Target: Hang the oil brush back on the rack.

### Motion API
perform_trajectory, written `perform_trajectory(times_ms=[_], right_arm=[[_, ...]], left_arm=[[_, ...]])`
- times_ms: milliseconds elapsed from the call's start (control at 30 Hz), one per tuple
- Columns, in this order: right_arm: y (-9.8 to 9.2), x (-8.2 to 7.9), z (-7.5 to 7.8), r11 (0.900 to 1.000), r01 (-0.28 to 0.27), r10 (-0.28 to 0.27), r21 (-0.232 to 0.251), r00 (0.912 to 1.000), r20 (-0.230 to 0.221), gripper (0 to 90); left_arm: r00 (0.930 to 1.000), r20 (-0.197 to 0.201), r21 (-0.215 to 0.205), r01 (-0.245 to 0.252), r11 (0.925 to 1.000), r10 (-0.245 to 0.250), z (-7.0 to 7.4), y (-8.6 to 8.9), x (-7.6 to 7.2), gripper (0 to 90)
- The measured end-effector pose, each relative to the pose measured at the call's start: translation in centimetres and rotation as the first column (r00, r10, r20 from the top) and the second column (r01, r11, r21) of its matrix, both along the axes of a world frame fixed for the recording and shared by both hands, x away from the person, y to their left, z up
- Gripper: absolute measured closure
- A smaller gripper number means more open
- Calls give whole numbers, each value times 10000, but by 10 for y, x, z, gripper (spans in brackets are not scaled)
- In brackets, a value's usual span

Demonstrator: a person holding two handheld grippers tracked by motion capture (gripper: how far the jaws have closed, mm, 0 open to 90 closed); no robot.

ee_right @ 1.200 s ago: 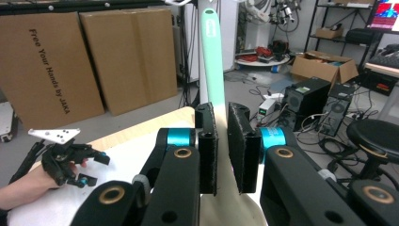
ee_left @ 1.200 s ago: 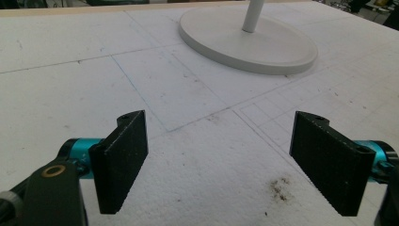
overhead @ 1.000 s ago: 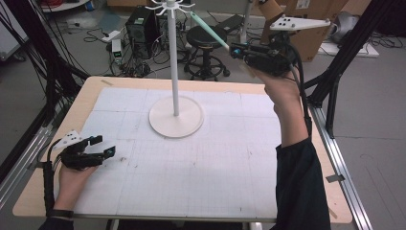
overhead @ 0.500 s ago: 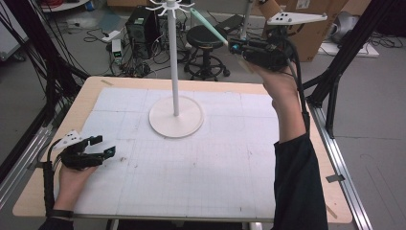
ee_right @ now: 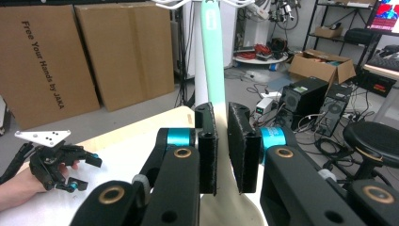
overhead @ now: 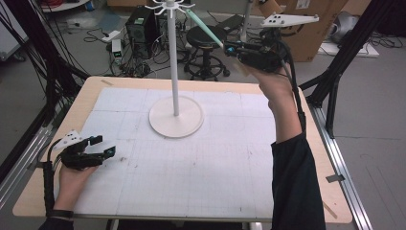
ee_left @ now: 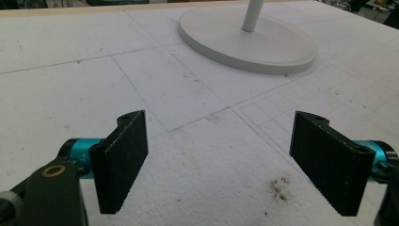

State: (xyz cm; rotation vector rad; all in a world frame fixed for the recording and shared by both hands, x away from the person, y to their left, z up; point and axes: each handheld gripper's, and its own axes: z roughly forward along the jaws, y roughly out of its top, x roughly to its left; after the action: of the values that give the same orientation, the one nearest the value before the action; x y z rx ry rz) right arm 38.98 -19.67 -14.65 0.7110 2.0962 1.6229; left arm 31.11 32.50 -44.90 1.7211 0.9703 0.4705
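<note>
We see the mint-green spatula [ee_right: 212, 52] clamped by its pale handle between the jaws of the right gripper [overhead: 231, 48], its green end reaching up to the hooks at the top of the white stand [overhead: 173, 72]. We count one spatula, one stand and two grippers. The right forearm rises steeply above the table's [overhead: 297, 139] far edge. The left gripper [overhead: 102, 145] rests low on the white mat [ee_left: 61, 84], jaws spread wide with nothing between them.

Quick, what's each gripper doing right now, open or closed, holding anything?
Left gripper: open, nothing between its jaws, resting low on the table.
Right gripper: closed on the mint-green stick, raised near the top of the stand.
</note>
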Motion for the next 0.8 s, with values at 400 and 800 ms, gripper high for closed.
perform_trajectory(times_ms=[400,800], right_arm=[[11,6,-7,9994,-248,243,-250,9995,-206,817],[12,2,-31,9963,-437,414,-740,9986,-324,516]], left_arm=[[10000,8,19,20,10000,-20,0,0,0,205],[10000,11,4,5,10000,-5,0,0,0,205]])
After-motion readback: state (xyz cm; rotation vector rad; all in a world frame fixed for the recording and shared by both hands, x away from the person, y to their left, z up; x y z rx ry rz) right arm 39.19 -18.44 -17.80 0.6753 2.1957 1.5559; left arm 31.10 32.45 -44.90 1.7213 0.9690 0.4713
